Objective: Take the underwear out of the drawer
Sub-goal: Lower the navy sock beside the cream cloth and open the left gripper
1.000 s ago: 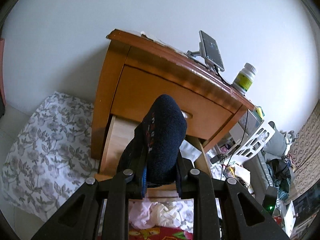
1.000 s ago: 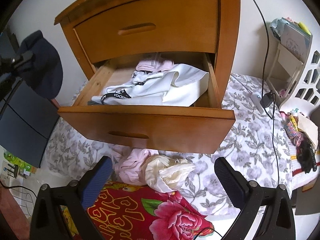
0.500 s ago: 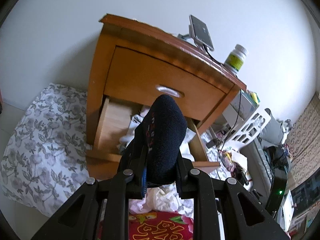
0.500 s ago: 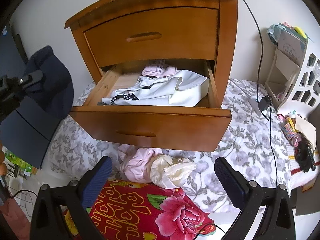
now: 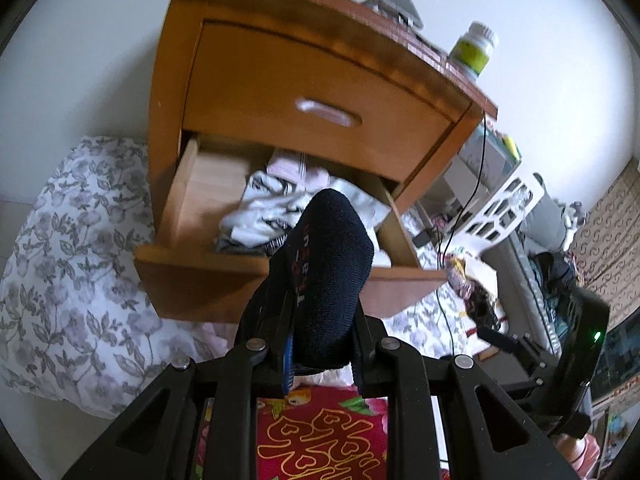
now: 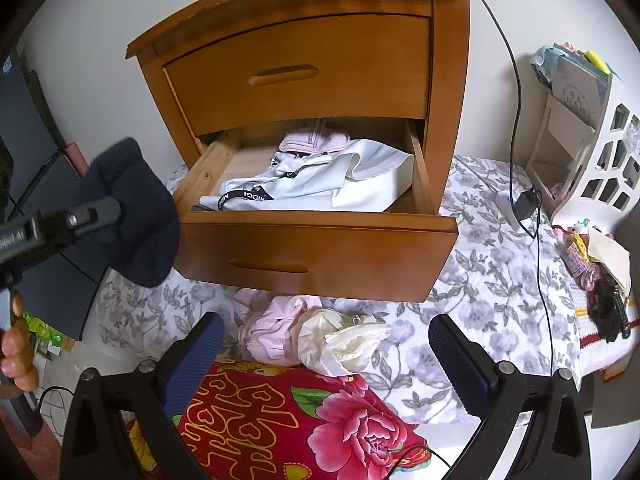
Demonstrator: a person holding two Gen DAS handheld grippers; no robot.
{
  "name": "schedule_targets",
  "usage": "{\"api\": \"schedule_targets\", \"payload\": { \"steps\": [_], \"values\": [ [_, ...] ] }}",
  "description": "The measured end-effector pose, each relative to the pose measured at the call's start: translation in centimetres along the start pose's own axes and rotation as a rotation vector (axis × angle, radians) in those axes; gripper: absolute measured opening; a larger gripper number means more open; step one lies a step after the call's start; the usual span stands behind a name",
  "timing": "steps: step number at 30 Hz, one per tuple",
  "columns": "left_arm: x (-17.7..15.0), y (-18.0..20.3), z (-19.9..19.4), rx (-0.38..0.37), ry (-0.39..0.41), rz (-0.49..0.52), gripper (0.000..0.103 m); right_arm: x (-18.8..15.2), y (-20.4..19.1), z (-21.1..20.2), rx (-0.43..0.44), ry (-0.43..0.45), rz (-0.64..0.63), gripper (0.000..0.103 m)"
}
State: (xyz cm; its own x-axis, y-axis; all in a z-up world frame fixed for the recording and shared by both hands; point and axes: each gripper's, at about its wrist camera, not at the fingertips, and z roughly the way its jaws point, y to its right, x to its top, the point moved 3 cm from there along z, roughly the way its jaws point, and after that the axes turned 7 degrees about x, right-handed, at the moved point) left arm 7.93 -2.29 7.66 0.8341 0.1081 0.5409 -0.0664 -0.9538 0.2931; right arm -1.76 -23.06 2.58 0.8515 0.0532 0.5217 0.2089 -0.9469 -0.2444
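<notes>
Navy knitted underwear (image 5: 320, 276), clamped in the left gripper (image 5: 320, 364), hangs before the open wooden drawer (image 6: 320, 240); right gripper (image 6: 324, 364) gapes empty; best lowered onto the floral bedding (image 6: 472, 292) beside pale garments (image 6: 312, 340), then released.

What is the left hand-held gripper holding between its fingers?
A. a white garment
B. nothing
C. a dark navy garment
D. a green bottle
C: in the left wrist view, the left hand-held gripper is shut on a dark navy garment, which sticks up in front of the open drawer; the white garment lies in the drawer.
</notes>
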Motion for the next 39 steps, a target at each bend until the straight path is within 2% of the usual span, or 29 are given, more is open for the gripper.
{"api": "schedule_targets", "payload": {
  "steps": [9, 25, 39],
  "values": [
    [-2.3, -0.1, 4.3, 0.002, -0.138, 0.002, 0.023, 0.0, 0.7, 1.2, -0.003, -0.025, 0.015, 0.103],
    [-3.5, -1.2, 8.8, 0.027, -0.251, -0.012, 0.023, 0.3, 1.9, 3.4, -0.006, -0.065, 0.039, 0.103],
    [-5.7, -1.5, 14.5, 0.068, -0.382, -0.018, 0.023, 0.3, 3.2, 5.5, -0.013, -0.105, 0.067, 0.103]
  ]
}}
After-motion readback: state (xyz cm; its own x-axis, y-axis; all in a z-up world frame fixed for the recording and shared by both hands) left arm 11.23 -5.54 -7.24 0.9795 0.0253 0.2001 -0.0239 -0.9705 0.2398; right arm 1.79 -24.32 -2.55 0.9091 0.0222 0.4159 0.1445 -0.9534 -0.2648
